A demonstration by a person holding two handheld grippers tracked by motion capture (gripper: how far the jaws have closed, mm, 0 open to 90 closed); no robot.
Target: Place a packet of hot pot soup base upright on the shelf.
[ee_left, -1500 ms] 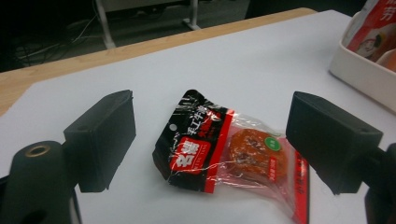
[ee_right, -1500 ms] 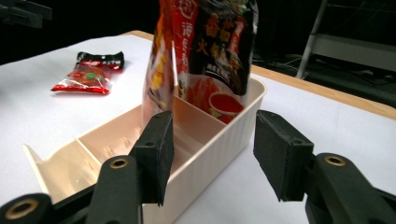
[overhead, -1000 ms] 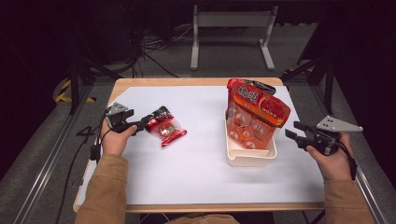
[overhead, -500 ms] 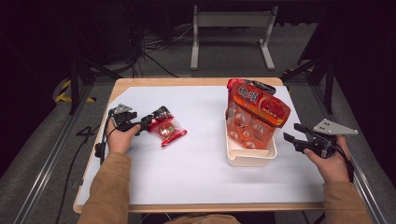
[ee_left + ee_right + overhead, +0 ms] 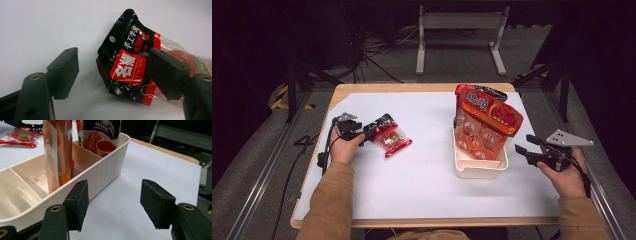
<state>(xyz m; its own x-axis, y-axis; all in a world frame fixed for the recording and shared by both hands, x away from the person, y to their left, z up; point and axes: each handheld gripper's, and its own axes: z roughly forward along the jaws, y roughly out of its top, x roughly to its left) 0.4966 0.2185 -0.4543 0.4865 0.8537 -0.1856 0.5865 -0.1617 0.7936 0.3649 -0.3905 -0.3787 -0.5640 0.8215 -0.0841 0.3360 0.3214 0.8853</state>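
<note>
Landmark: the cream ribbed plastic bin [image 5: 479,167] with inner dividers is taken as the reference; it stands on the white sheet [image 5: 427,175] that covers the wooden table [image 5: 412,88].
Small packet: a black and red plastic snack packet with a clear window [image 5: 389,139] is seen lying flat on the sheet, well apart from the bin, on its left in the high view.
Packet writing: in the left gripper view white Chinese characters, among them 手工牛, are read on the packet's black header [image 5: 130,62], and a red patch bears large white characters over the small letters "XING YANG"; a round hang hole is seen near the top edge.
Left gripper: the left gripper [image 5: 371,131] is held at the packet's black end, far to the left of the bin; its jaws have just been closing a little, and they are shown standing wide, with the header between them and one jaw in front of the packet; whether a pad touches the film cannot be told.
Right gripper: the right gripper [image 5: 526,148] is held just beside the bin's right wall, jaws spread wide and nothing between them.
Bin contents: tall orange and red pouches [image 5: 484,120] are stood upright in the bin; their large print is too blurred in the high view to be read.
Right gripper view: the dividers, a bare near compartment and a pouch picturing a red bowl [image 5: 100,135] under small white characters are shown.
</note>
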